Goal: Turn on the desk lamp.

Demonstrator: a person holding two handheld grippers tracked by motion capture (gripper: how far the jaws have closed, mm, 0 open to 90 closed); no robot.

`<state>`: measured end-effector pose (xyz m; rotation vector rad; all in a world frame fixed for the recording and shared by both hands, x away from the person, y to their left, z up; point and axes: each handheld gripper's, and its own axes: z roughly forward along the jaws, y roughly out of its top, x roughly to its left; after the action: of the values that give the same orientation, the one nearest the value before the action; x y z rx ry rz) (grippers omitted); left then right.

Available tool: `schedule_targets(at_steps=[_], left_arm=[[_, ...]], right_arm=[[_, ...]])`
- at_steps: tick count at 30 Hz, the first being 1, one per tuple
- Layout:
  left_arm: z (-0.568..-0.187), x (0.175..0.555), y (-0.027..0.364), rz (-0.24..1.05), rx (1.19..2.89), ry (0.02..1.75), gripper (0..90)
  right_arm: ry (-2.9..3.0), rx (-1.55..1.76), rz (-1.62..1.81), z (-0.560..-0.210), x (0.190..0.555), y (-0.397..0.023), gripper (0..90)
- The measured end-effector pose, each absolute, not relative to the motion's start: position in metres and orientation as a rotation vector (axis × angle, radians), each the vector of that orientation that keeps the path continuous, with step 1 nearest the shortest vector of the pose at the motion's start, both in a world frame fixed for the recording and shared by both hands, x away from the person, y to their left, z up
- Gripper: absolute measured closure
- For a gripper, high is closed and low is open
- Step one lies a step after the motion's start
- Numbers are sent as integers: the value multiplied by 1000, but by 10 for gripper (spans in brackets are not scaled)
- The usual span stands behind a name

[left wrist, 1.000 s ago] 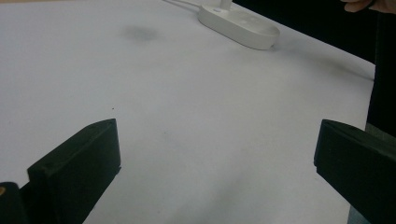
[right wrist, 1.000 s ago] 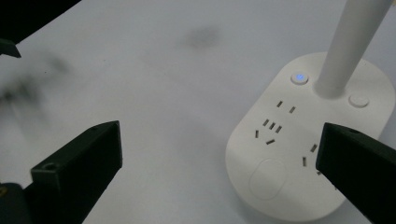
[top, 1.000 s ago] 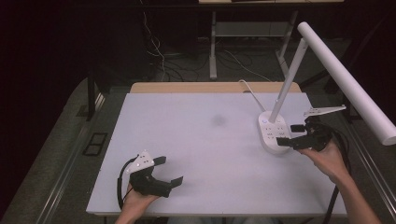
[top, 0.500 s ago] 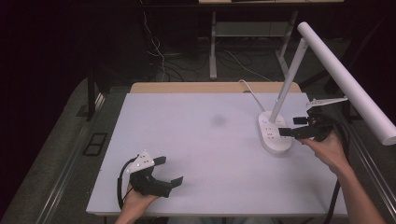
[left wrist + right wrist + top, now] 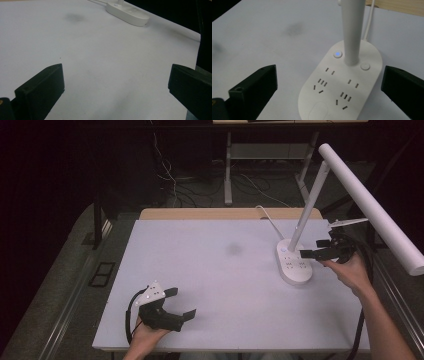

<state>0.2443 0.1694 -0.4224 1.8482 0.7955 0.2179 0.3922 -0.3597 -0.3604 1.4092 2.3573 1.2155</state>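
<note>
The right gripper (image 5: 320, 251) hovers just beside the lamp base (image 5: 294, 264), which sits at the table's (image 5: 210, 270) far right, jaws spread wide, gripping nothing. The left gripper (image 5: 179, 304), also spread and empty, rests near the front edge, well apart from the lamp.

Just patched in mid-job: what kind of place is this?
Probably a lab or test bench: a bare white table in a dark room, loose cables on the floor behind, and a desk lamp with sockets in its base.

White lamp base (image 5: 342, 85), blue-lit button (image 5: 338, 54)
</note>
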Motion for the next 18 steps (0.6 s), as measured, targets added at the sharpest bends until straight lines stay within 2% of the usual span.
schedule_targets(at_steps=[4, 6, 8, 18], left_arm=[[-422, 244, 169, 219, 1847, 797, 0], [-422, 244, 169, 219, 1844, 795, 0], [-422, 244, 169, 219, 1844, 796, 0], [-422, 244, 170, 222, 1848, 798, 0]], right_arm=[[2364, 1425, 1207, -362, 399, -362, 69], [2376, 1424, 1213, -362, 403, -363, 163], [2368, 1420, 1209, -363, 405, -364, 164], [2360, 1455, 1180, -373, 417, -371, 365]])
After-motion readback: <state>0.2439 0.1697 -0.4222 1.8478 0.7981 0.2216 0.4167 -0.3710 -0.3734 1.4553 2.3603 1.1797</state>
